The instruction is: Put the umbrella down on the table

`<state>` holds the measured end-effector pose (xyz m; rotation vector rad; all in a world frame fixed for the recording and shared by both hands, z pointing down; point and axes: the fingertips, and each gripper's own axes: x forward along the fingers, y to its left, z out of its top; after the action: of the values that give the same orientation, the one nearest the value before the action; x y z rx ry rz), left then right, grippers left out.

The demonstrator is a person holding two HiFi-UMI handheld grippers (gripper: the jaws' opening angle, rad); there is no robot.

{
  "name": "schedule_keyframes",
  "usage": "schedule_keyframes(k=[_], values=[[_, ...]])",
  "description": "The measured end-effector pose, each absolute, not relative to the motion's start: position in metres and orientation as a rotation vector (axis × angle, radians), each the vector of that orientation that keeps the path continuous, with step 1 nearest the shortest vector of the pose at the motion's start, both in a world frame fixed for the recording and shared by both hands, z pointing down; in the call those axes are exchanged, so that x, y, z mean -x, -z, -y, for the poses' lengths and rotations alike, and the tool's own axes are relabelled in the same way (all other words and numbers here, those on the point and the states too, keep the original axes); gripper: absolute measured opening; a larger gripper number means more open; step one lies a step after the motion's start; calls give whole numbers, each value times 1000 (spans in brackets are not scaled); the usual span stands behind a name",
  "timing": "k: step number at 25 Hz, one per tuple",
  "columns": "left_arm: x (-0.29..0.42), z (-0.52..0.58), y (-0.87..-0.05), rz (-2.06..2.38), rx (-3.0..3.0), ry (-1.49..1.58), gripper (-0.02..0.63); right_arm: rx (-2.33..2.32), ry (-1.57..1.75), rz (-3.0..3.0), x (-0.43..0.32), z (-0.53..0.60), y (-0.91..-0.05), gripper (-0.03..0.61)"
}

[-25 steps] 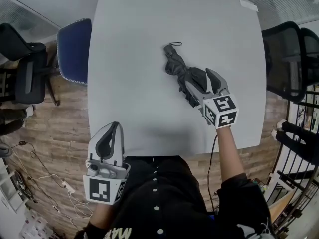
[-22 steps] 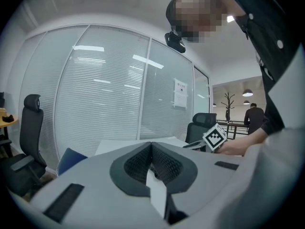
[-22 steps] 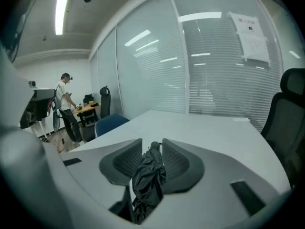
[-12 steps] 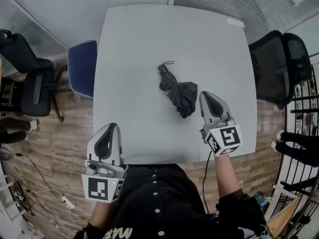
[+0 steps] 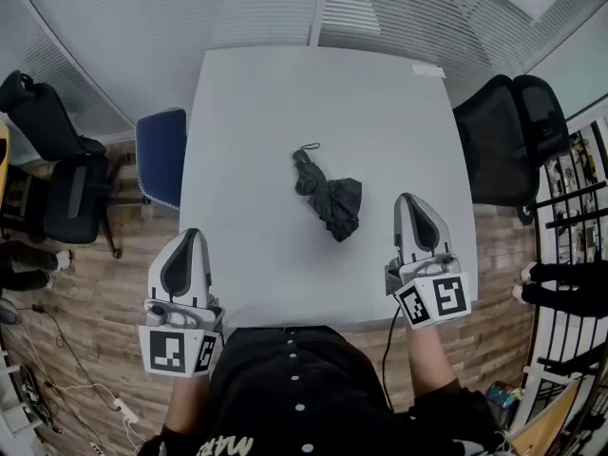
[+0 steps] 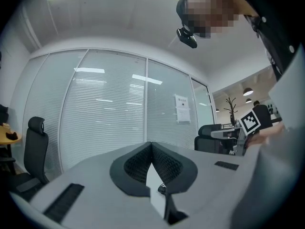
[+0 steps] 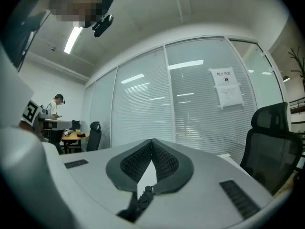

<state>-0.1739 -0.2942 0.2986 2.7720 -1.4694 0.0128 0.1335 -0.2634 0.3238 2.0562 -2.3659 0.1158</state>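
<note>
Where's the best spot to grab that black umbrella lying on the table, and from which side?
Probably the slimmer end by the wrist loop, coming from straight above with the jaws across its width. The umbrella lies flat and slanted on the table, and its other end is loose, bunched fabric that would likely slip.

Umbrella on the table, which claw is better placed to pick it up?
Right, probably. The right claw, shut and empty, is nearer the folded umbrella; the left claw, also shut, sits farther away by the near left edge of the table.
</note>
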Motion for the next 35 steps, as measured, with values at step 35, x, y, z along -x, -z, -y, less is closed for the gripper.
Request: schedule_keyframes(k=[35], values=[[230, 275, -262, 1663, -2744, 60, 14, -2229, 142, 2284, -147, 195, -252, 29]])
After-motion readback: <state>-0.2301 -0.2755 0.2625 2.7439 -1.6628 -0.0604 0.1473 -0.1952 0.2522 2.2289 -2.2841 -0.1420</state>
